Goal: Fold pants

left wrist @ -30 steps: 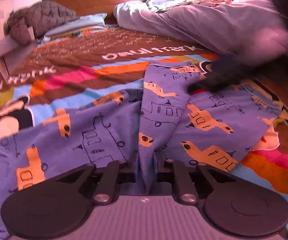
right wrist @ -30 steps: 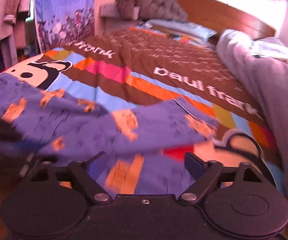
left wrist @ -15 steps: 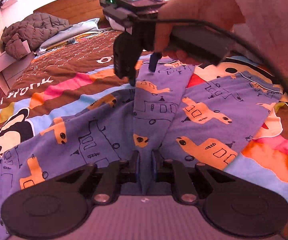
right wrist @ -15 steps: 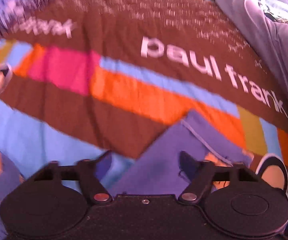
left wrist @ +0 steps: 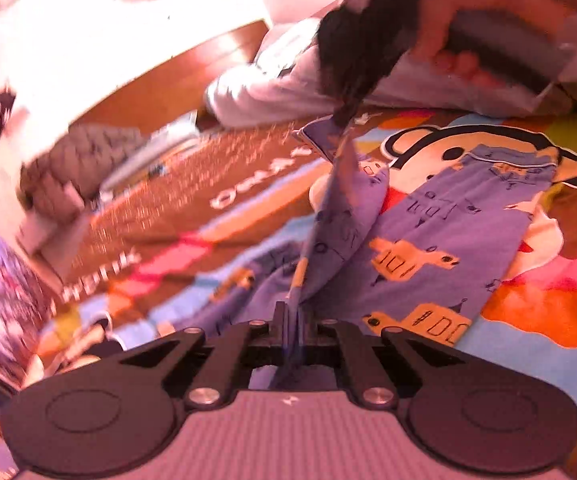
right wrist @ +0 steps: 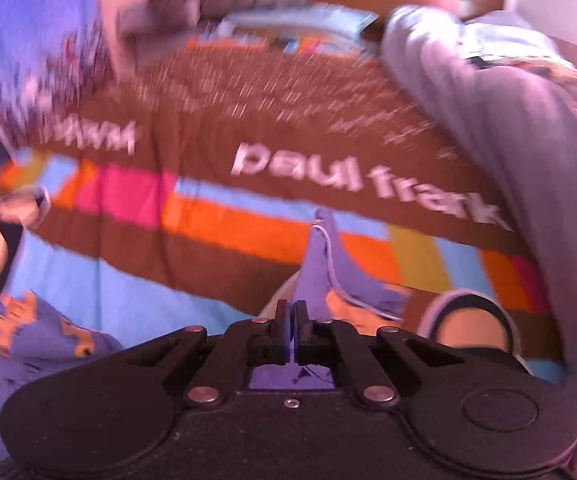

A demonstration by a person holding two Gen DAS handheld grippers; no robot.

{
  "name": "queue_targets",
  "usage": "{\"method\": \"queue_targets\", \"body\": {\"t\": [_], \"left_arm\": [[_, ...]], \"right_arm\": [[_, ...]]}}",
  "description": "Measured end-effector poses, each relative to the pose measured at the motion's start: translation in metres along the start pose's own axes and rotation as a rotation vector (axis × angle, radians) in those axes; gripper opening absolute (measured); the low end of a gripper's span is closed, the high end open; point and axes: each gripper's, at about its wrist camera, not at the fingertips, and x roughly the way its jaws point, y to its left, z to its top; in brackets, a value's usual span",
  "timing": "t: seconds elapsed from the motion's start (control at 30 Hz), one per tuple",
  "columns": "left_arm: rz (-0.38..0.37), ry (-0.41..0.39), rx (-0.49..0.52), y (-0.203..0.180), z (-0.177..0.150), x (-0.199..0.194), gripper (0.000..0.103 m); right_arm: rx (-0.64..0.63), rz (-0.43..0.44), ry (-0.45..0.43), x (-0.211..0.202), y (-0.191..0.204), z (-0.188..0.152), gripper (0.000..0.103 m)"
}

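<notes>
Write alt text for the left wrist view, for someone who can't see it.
The left gripper is shut on a fold of purple patterned pants lying on a striped bedspread. Farther off, the right gripper, held in a hand, pinches the pants' far edge, so the fabric runs taut between the two. The frame is motion-blurred.

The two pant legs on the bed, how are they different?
The lifted pant leg is pulled up off the bedspread, stretched between the left gripper and right gripper; the flat pant leg lies on it. The lifted one is pinched into a narrow ridge; the flat one is spread wide. Both are purple with orange shapes.
</notes>
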Motion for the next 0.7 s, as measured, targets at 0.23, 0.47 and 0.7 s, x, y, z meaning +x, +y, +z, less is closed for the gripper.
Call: {"method": "queue_targets", "body": {"t": [0.23,0.47,0.7], "left_arm": [[-0.01,0.034,0.174,-0.036,-0.015,-0.009,0.003],[0.012,0.102,0.241,-0.059,-0.024,0.007,0.003],[0.019,0.084,0.185,-0.041,-0.021,0.007,0.027]], "right_arm": [[0.087,-0.04,-0.064,-0.084,-0.056,-0.087,0.0],[0.107,-0.02,-0.009,-0.083,-0.061,-0.176,0.027],[-0.31,-0.03,-0.208,-0.079,0.005,-0.155,0.06]]}}
